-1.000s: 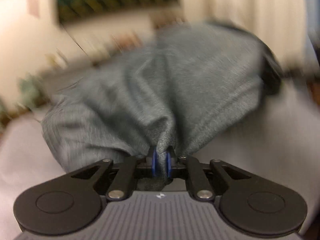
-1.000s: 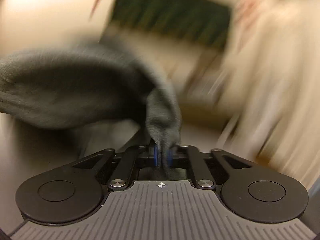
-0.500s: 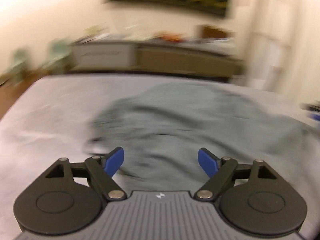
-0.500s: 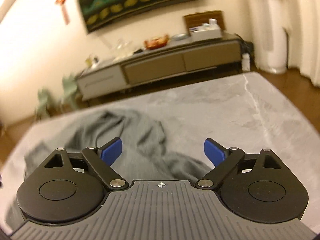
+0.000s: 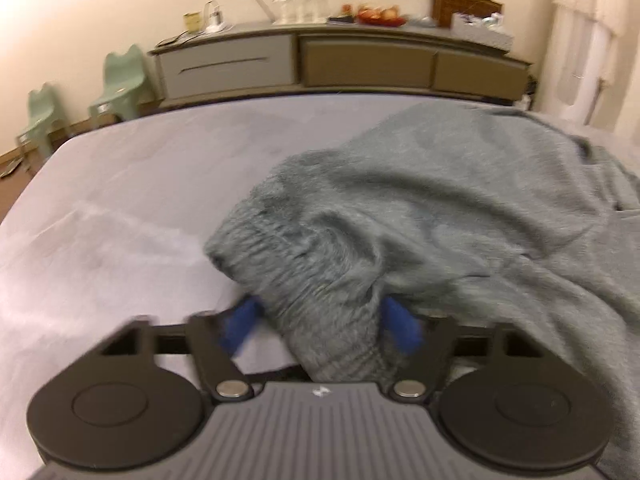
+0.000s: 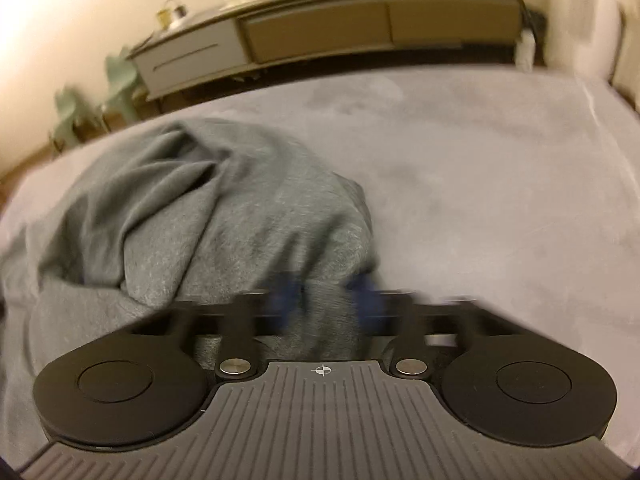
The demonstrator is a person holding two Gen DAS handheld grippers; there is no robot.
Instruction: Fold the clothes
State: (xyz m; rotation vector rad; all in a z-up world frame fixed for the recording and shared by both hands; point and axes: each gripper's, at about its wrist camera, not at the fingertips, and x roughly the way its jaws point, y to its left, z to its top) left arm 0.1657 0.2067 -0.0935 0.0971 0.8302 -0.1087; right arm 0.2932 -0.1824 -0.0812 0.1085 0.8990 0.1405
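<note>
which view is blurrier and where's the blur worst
Right wrist view is blurrier: the right hand-held gripper fingers smear badly and the sideboard streaks. Left wrist view is sharper, with blur mostly on the left hand-held gripper and nearby grey garment.

Left gripper [image 5: 322, 322]: fingers part-spread, motion-blurred, straddling a bunched fold of grey garment [image 5: 420, 216]. Right gripper [image 6: 326, 294]: fingers narrower apart, likewise blurred, cloth between.

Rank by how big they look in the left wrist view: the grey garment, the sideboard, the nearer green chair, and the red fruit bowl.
1. grey garment, though it is nearest the camera
2. sideboard
3. nearer green chair
4. red fruit bowl
</note>
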